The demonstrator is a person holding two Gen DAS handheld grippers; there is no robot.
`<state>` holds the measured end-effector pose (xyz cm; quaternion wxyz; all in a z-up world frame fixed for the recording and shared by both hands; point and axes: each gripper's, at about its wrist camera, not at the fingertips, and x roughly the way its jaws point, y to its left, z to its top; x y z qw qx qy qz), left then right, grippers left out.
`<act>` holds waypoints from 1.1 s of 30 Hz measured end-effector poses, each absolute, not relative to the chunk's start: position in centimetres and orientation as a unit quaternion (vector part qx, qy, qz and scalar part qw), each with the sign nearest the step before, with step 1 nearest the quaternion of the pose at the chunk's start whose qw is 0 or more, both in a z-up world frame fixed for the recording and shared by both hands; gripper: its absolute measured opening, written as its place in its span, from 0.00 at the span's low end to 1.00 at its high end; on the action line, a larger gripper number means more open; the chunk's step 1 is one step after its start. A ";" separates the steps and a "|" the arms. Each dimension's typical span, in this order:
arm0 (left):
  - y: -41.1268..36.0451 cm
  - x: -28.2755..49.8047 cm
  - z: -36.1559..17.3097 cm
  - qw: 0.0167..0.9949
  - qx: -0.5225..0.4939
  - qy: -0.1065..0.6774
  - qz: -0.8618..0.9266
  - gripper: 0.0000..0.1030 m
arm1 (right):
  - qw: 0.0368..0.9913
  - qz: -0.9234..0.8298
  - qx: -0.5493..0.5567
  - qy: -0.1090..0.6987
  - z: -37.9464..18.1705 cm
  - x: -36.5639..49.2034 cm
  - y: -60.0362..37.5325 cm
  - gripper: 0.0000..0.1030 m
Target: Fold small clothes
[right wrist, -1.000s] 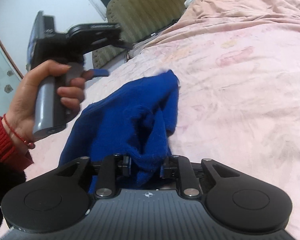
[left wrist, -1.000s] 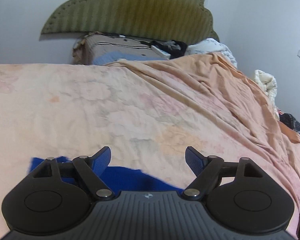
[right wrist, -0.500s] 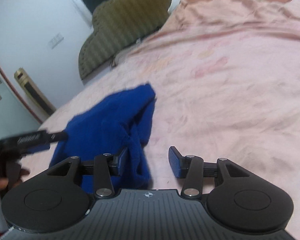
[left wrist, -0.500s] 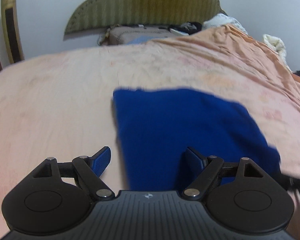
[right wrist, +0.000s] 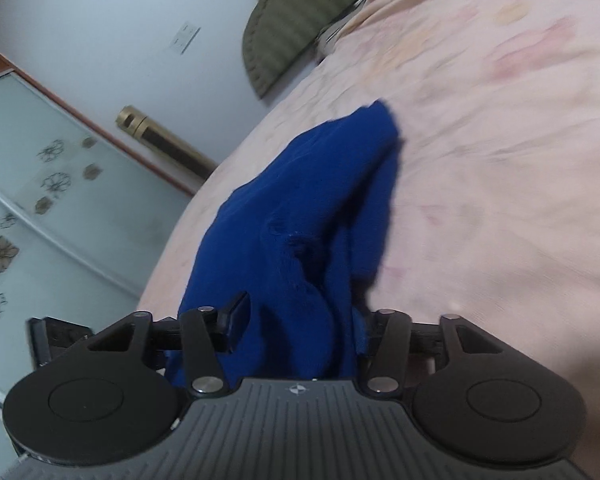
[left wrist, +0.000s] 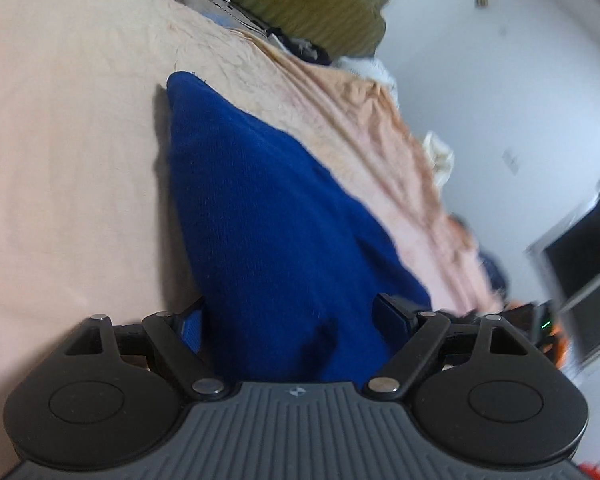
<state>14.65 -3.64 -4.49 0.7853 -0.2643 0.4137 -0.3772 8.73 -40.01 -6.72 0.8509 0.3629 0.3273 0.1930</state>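
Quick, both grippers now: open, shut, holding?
Left gripper: open, blue garment between its fingers, not clamped.
Right gripper: open around the garment's bunched edge.

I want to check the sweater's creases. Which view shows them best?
The right wrist view: the blue sweater lies bunched on the bed, with a ridge and fold lines visible. The left wrist view shows only one smooth, dark face of it, nearly featureless.

The blue garment [left wrist: 284, 216] is fuzzy matt knit; the bedsheet [right wrist: 500, 128] is soft, wrinkled matt cloth.
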 end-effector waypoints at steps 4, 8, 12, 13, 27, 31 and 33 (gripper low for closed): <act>-4.1 14.9 -4.6 0.783 -0.255 0.413 -0.390 0.78 | 0.853 0.204 0.342 0.337 -6.2 10.8 -38.2 0.47; -4.8 14.6 -5.0 0.791 -0.225 0.425 -0.379 0.22 | 0.852 0.184 0.353 0.341 -6.2 11.0 -37.4 0.29; -4.5 14.3 -4.6 0.796 -0.217 0.428 -0.368 0.14 | 0.850 0.163 0.368 0.339 -6.3 11.0 -37.0 0.23; -4.7 14.1 -4.2 0.804 -0.202 0.424 -0.365 0.13 | 0.852 0.159 0.365 0.340 -6.1 10.8 -36.7 0.23; -4.0 8.5 -0.1 0.860 -0.048 0.402 -0.311 0.26 | 0.857 0.131 0.357 0.347 -5.3 5.9 -35.0 0.35; -4.5 6.4 1.1 0.889 0.028 0.375 -0.263 0.43 | 0.893 0.053 0.313 0.319 -3.3 2.9 -36.2 0.45; -5.2 5.7 1.1 0.900 0.055 0.366 -0.229 0.68 | 0.908 0.009 0.299 0.292 -2.2 1.6 -36.2 0.44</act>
